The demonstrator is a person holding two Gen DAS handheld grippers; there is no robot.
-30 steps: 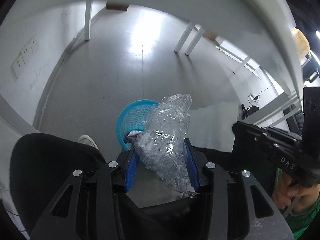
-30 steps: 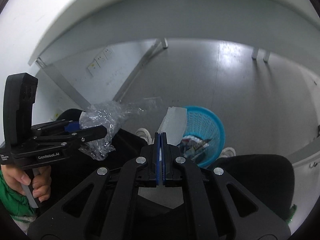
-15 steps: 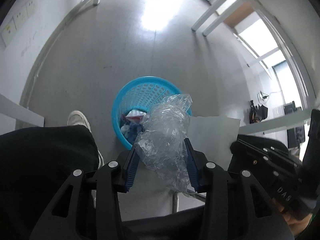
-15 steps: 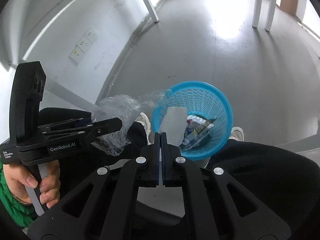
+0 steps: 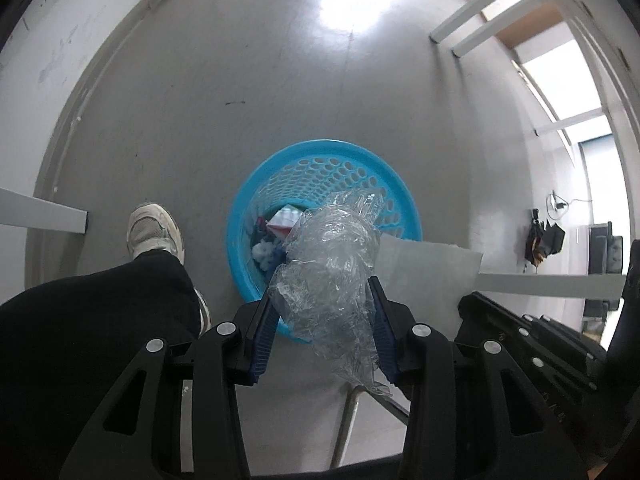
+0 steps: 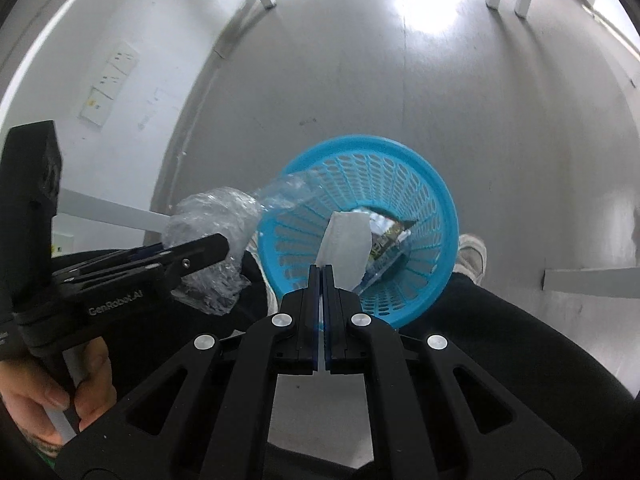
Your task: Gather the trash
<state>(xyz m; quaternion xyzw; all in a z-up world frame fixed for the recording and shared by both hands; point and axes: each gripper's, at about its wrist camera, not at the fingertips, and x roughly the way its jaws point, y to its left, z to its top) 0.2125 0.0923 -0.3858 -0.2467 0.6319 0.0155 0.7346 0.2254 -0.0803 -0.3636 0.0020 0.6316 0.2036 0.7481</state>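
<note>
While pinched between the blue pads of the left gripper [image 5: 322,312], crumpled clear plastic wrap [image 5: 332,264] bulges up past the fingertips and hangs over the near rim of the blue basket [image 5: 384,172], held above it and not inside. Seen from the right wrist view, same wrap [image 6: 212,232] beside the basket's left edge, one loose tail reaching across the rim. Clamped flat in the fully closed right gripper [image 6: 322,270], a white paper sheet [image 6: 344,246] sticks up from the fingertips and stands over the basket's mouth; from the left wrist view, the sheet [image 5: 424,264] spreads out to the right of the wrap, partly covering the basket's right side. Down in the round, perforated plastic basket [image 6: 436,200], already some rubbish: a printed dark wrapper [image 6: 386,236] leaning against the inner wall, a red and white pack [image 5: 282,220], and a small white and blue wad [image 5: 264,250]; the rest too hidden to tell. On the grey floor [image 5: 240,80] just beside the basket, a pale sneaker [image 5: 154,228] under a black trouser leg [image 5: 92,328], with a second sneaker [image 6: 472,256] on the other side. At the lower left of the right wrist view, a bare hand [image 6: 52,396] gripping the left gripper's handle. Farther out, white table legs [image 5: 480,20] and a wall with sockets [image 6: 108,80].
</note>
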